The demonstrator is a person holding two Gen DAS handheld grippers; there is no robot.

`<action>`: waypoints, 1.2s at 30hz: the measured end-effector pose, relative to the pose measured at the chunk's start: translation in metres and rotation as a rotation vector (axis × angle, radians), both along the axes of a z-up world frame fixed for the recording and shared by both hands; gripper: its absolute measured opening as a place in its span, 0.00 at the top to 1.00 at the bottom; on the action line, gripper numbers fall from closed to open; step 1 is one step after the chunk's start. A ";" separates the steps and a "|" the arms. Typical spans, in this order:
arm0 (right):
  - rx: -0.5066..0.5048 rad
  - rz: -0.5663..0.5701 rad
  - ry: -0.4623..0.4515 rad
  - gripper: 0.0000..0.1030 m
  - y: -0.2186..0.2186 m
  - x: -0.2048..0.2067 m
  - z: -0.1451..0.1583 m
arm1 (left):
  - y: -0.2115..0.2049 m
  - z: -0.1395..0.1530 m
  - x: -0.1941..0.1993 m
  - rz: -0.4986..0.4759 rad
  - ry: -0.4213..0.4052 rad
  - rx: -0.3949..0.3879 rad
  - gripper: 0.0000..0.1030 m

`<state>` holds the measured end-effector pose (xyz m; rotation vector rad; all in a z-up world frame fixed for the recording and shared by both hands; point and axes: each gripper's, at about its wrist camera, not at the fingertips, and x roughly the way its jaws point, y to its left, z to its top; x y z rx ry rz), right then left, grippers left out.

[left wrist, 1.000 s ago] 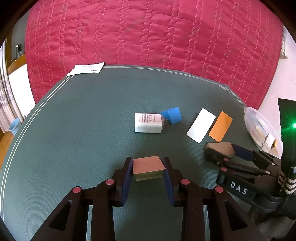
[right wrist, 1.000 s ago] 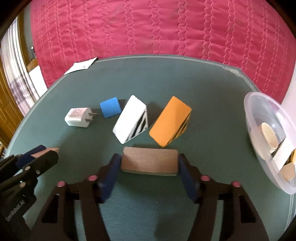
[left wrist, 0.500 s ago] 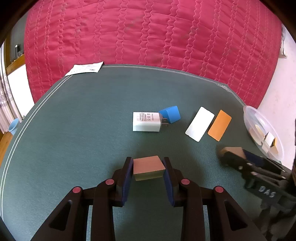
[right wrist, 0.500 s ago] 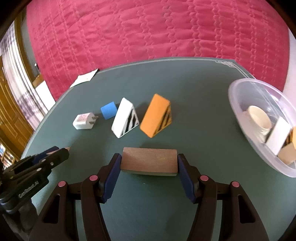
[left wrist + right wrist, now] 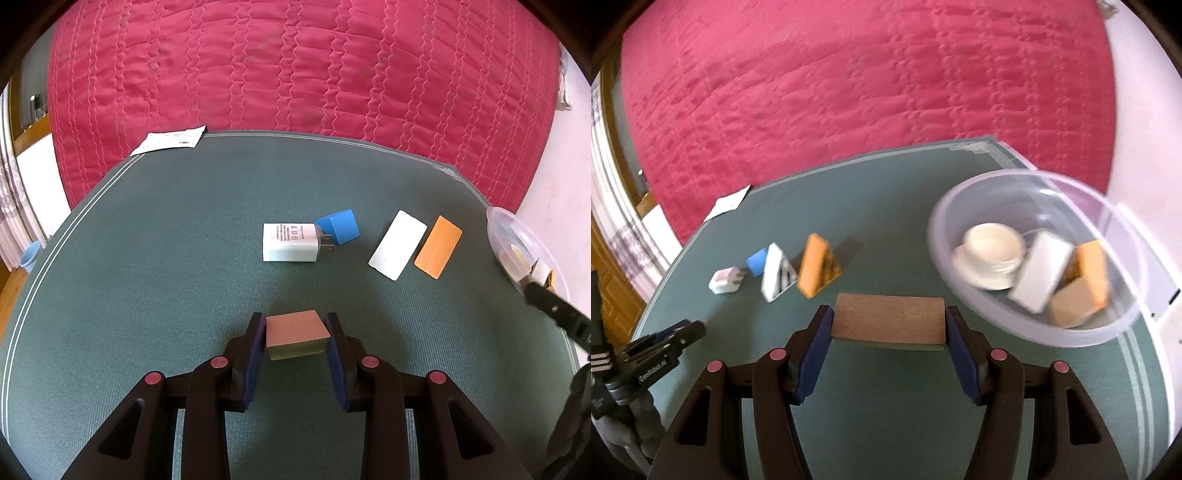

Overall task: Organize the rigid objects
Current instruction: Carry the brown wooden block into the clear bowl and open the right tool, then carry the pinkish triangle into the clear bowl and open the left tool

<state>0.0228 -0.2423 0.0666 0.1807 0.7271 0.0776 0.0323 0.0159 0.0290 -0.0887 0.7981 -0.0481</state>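
I am holding a small wooden block (image 5: 297, 334) clamped in my left gripper (image 5: 296, 347), just above the green table (image 5: 147, 295). My right gripper (image 5: 889, 332) is pinching a longer wooden block (image 5: 888, 320) end to end, near the clear plastic bowl (image 5: 1123, 321), which is holding a white cup, a white block and orange and tan pieces. On the table beyond are lying a white charger (image 5: 290, 242), a blue block (image 5: 341, 225), a white wedge (image 5: 398, 244) and an orange wedge (image 5: 438, 246).

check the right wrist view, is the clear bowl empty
No, the clear bowl already holds a cream cup, a white block and an orange wedge.
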 end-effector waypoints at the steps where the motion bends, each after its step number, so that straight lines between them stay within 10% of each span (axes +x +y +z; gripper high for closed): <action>1: -0.002 -0.017 -0.007 0.40 -0.007 -0.002 0.002 | -0.001 0.000 0.000 0.001 0.000 0.004 0.67; 36: 0.083 -0.357 -0.099 0.39 -0.177 0.037 0.016 | -0.079 0.028 -0.008 -0.116 -0.051 0.117 0.67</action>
